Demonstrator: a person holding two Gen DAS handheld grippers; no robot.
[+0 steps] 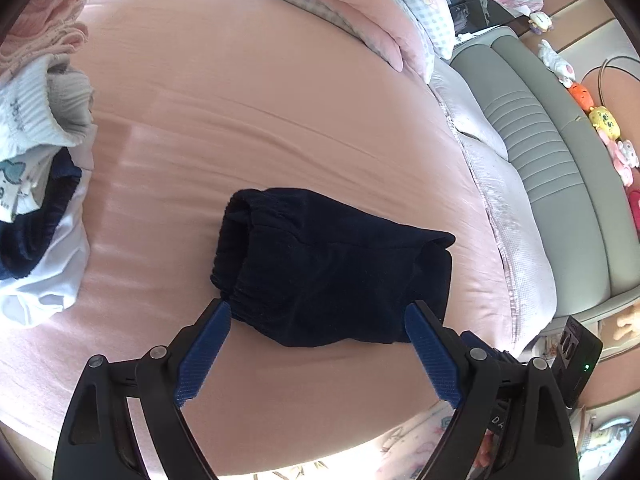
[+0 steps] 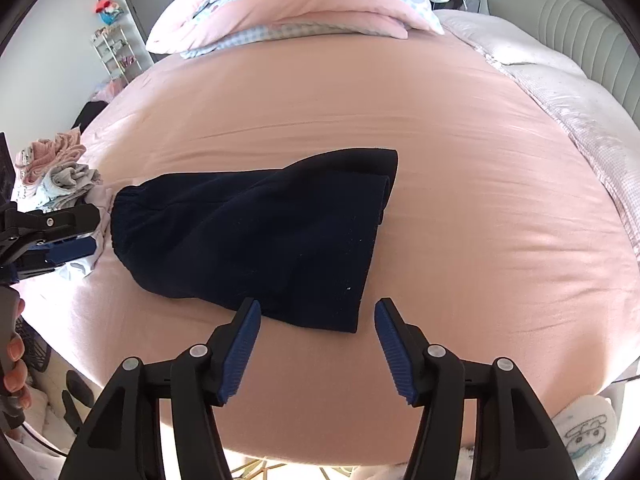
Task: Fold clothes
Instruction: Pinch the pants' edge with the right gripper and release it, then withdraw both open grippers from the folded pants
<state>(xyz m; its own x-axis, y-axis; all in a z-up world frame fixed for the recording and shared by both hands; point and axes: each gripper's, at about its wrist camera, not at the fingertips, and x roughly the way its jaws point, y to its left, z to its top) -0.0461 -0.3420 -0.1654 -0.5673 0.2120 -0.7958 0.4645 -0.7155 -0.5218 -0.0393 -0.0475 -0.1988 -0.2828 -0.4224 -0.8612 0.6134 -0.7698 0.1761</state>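
A folded dark navy garment [image 1: 332, 268] with an elastic waistband lies flat on the pink bed sheet [image 1: 248, 112]. My left gripper [image 1: 318, 312] is open and empty, its blue pads either side of the garment's near edge, just above it. In the right wrist view the same garment [image 2: 256, 232] lies mid-bed. My right gripper [image 2: 318, 308] is open and empty, at the garment's near right corner. The left gripper [image 2: 76, 236] shows at the left edge, near the waistband end.
A pile of clothes [image 1: 40, 140] in white, pink, grey and navy lies at the bed's left side, also in the right wrist view [image 2: 60, 176]. Pink and checked pillows [image 2: 296, 8] lie at the far end. A grey padded headboard [image 1: 552, 152] stands right.
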